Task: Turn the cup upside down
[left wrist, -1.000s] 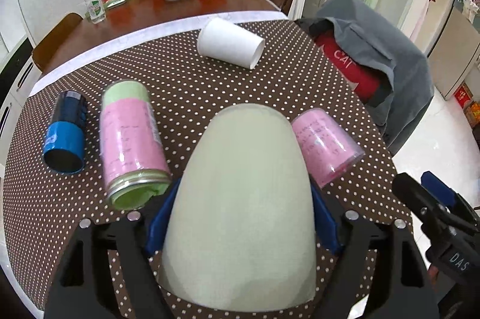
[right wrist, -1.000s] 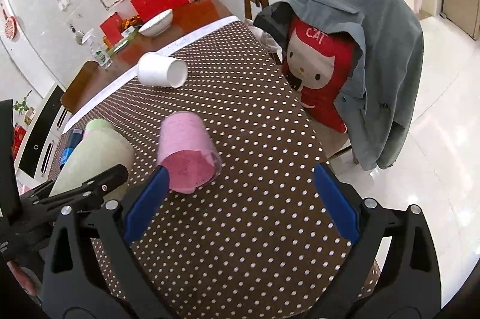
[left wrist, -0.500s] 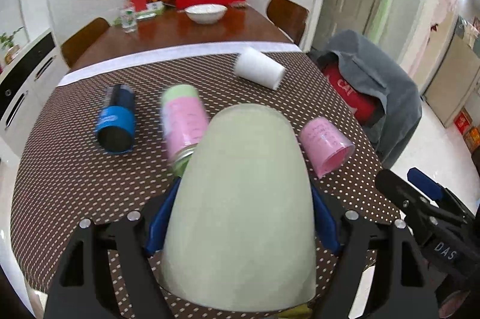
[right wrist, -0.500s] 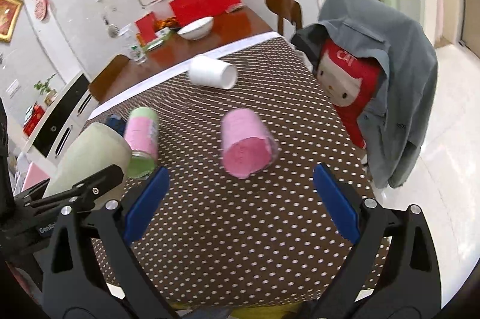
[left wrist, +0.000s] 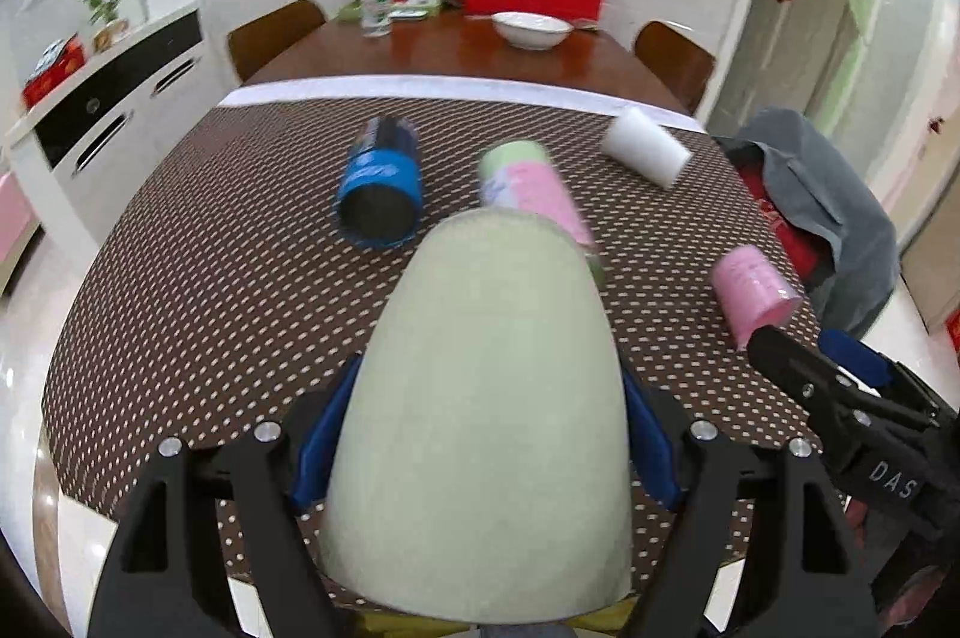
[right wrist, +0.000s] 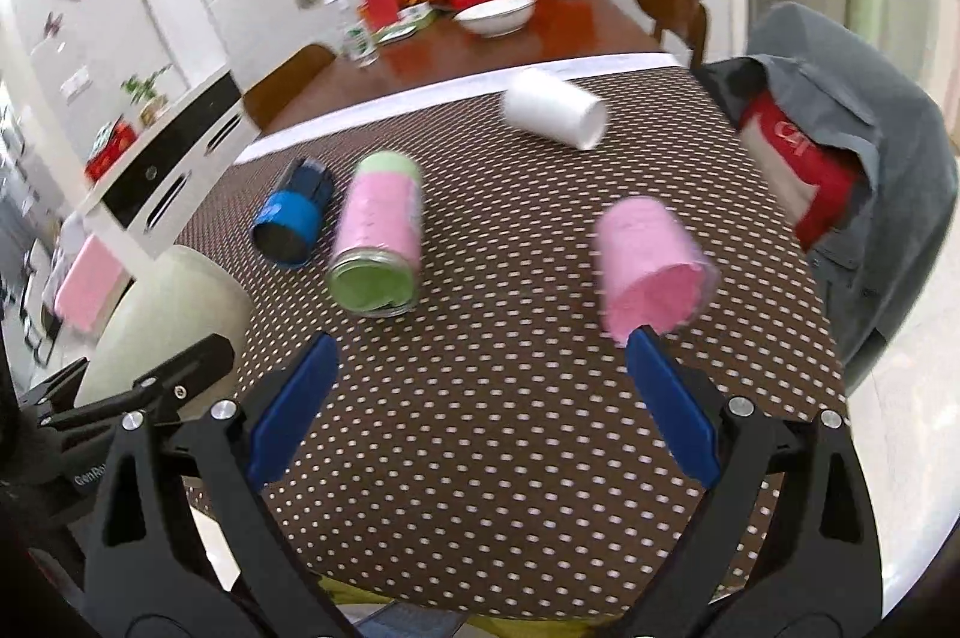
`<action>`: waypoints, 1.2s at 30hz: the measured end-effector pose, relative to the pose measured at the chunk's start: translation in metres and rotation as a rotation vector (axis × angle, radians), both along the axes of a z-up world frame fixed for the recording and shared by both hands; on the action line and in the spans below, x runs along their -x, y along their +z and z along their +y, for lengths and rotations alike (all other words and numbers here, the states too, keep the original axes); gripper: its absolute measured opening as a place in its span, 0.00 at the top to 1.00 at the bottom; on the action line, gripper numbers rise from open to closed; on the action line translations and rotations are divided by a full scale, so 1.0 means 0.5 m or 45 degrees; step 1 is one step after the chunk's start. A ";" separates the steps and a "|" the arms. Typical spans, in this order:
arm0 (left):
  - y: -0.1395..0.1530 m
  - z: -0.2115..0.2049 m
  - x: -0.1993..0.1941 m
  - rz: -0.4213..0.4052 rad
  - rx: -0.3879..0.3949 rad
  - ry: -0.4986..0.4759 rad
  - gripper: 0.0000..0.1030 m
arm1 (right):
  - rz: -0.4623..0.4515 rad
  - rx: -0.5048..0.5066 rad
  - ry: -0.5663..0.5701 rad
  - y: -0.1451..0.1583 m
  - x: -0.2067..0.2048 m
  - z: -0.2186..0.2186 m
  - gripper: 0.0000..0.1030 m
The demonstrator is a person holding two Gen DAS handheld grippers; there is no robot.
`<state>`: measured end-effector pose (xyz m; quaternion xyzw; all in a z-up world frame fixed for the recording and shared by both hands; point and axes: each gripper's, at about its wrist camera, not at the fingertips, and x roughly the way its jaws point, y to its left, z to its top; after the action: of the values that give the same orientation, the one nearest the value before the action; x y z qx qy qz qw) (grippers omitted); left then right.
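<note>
My left gripper point(left wrist: 486, 434) is shut on a pale green cup point(left wrist: 480, 410), held above the near edge of the brown dotted table point(left wrist: 210, 278), its closed end pointing away from the camera. The cup also shows at the left of the right wrist view point(right wrist: 168, 314). My right gripper point(right wrist: 480, 398) is open and empty over the table's near edge, its right finger just below a pink cup point(right wrist: 651, 272) lying on its side.
A pink-and-green cup point(right wrist: 378, 242), a blue cup point(right wrist: 288, 224) and a white cup point(right wrist: 555, 110) lie on their sides on the table. A chair draped with a grey jacket point(right wrist: 852, 176) stands at the right. A wooden table with a white bowl point(right wrist: 495, 17) lies behind.
Both grippers have lifted and pulled back from the table, so the cups look smaller and farther. The left gripper keeps its hold on the pale green cup.
</note>
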<state>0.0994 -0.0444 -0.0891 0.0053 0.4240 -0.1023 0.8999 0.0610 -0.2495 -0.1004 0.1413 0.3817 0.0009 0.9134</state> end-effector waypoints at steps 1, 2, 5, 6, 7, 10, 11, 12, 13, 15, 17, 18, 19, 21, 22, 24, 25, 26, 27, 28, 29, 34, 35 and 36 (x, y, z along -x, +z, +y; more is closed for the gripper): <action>-0.006 0.014 -0.003 0.005 -0.005 0.030 0.25 | 0.009 0.007 0.024 -0.002 -0.008 0.014 0.08; -0.009 0.019 -0.004 0.008 -0.006 0.043 0.25 | 0.016 0.012 0.040 -0.004 -0.013 0.024 0.08; -0.025 0.044 -0.013 0.032 -0.001 0.089 0.25 | 0.040 0.033 0.090 -0.010 -0.033 0.058 0.08; -0.033 0.054 -0.019 0.046 0.001 0.105 0.25 | 0.051 0.042 0.108 -0.014 -0.040 0.071 0.08; -0.038 0.058 -0.022 0.055 0.002 0.113 0.25 | 0.057 0.047 0.117 -0.016 -0.045 0.078 0.08; -0.060 0.078 -0.037 0.091 0.011 0.142 0.25 | 0.087 0.064 0.149 -0.025 -0.062 0.101 0.08; -0.066 0.082 -0.038 0.098 0.013 0.147 0.25 | 0.099 0.070 0.156 -0.029 -0.067 0.107 0.08; -0.072 0.087 -0.045 0.110 0.015 0.153 0.25 | 0.112 0.076 0.162 -0.034 -0.072 0.113 0.08; -0.082 0.093 -0.052 0.127 0.017 0.160 0.25 | 0.119 0.081 0.166 -0.037 -0.075 0.118 0.08; -0.098 0.099 -0.061 0.157 0.015 0.170 0.25 | 0.143 0.092 0.176 -0.047 -0.084 0.129 0.08; -0.115 0.105 -0.078 0.198 0.016 0.179 0.25 | 0.162 0.099 0.180 -0.055 -0.091 0.135 0.08; -0.126 0.107 -0.087 0.220 0.016 0.180 0.25 | 0.169 0.101 0.180 -0.057 -0.094 0.136 0.08; -0.131 0.107 -0.093 0.230 0.015 0.181 0.24 | 0.181 0.103 0.181 -0.063 -0.097 0.139 0.08; -0.144 0.109 -0.106 0.256 0.007 0.187 0.24 | 0.194 0.105 0.180 -0.069 -0.100 0.140 0.08; -0.153 0.111 -0.113 0.282 0.004 0.195 0.24 | 0.201 0.107 0.179 -0.072 -0.102 0.141 0.08; -0.163 0.112 -0.113 0.299 0.022 0.198 0.24 | 0.209 0.110 0.179 -0.074 -0.105 0.141 0.08; -0.162 0.114 -0.114 0.286 0.035 0.203 0.24 | 0.211 0.109 0.177 -0.075 -0.106 0.140 0.08; -0.160 0.116 -0.114 0.272 0.043 0.210 0.24 | 0.212 0.107 0.175 -0.076 -0.107 0.139 0.08; -0.157 0.117 -0.114 0.261 0.051 0.214 0.24 | 0.215 0.104 0.173 -0.076 -0.109 0.138 0.08; -0.155 0.117 -0.114 0.254 0.056 0.216 0.24 | 0.217 0.101 0.170 -0.077 -0.110 0.137 0.08; -0.151 0.120 -0.111 0.247 0.061 0.219 0.24 | 0.219 0.099 0.168 -0.078 -0.110 0.135 0.08; -0.138 0.123 -0.111 0.240 0.072 0.226 0.24 | 0.216 0.080 0.163 -0.079 -0.109 0.126 0.08; -0.134 0.120 -0.112 0.237 0.071 0.226 0.24 | 0.213 0.077 0.162 -0.078 -0.108 0.124 0.08; -0.130 0.119 -0.111 0.229 0.066 0.226 0.24 | 0.209 0.074 0.161 -0.076 -0.107 0.124 0.08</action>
<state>0.1548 0.0151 -0.1540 -0.0645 0.4989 -0.0334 0.8636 0.1146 -0.1876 -0.1385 0.0898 0.4632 0.0358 0.8810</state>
